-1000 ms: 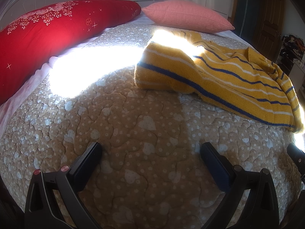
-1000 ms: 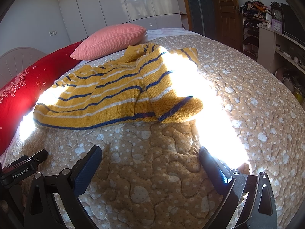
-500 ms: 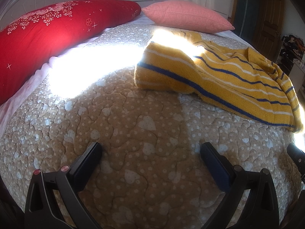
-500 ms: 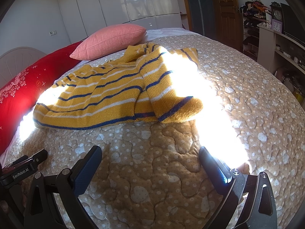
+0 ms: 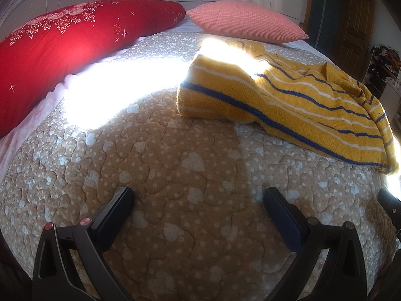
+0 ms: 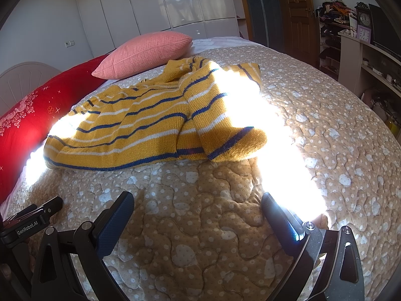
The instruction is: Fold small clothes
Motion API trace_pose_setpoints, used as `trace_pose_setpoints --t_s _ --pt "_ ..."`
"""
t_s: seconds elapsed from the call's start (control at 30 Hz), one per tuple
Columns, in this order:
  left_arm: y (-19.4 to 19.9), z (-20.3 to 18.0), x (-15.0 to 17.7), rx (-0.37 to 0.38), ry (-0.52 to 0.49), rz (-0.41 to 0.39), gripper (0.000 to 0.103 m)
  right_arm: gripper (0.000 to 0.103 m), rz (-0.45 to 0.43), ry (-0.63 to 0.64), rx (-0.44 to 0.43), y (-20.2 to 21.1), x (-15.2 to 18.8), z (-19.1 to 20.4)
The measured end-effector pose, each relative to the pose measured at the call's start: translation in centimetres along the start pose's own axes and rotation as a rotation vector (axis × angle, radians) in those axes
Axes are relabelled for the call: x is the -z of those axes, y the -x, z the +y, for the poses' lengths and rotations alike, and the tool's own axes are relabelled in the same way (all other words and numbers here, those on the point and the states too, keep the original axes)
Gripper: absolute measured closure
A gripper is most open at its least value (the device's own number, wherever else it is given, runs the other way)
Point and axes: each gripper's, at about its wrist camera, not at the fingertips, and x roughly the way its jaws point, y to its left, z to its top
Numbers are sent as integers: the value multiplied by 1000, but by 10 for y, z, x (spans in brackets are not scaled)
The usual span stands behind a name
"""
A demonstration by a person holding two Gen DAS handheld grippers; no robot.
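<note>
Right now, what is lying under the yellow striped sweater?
The yellow striped sweater lies directly on the quilted bedspread, whose heart pattern shows all around it. Its sleeve is folded over the body. Whether anything else sits beneath it cannot be seen, because the knit covers that patch.

Quilted bed [image 6: 325, 115]: striped sweater [image 6: 140, 128] mid-bed, pink pillow [image 6: 147, 52] and red bolster [image 5: 62, 47] along the head edge.
</note>
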Motion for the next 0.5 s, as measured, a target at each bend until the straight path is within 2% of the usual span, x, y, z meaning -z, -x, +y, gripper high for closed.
trace_pose_setpoints --t_s 0.5 --pt "0 -1 1 -1 0 -1 0 0 0 0 0 0 0 0"
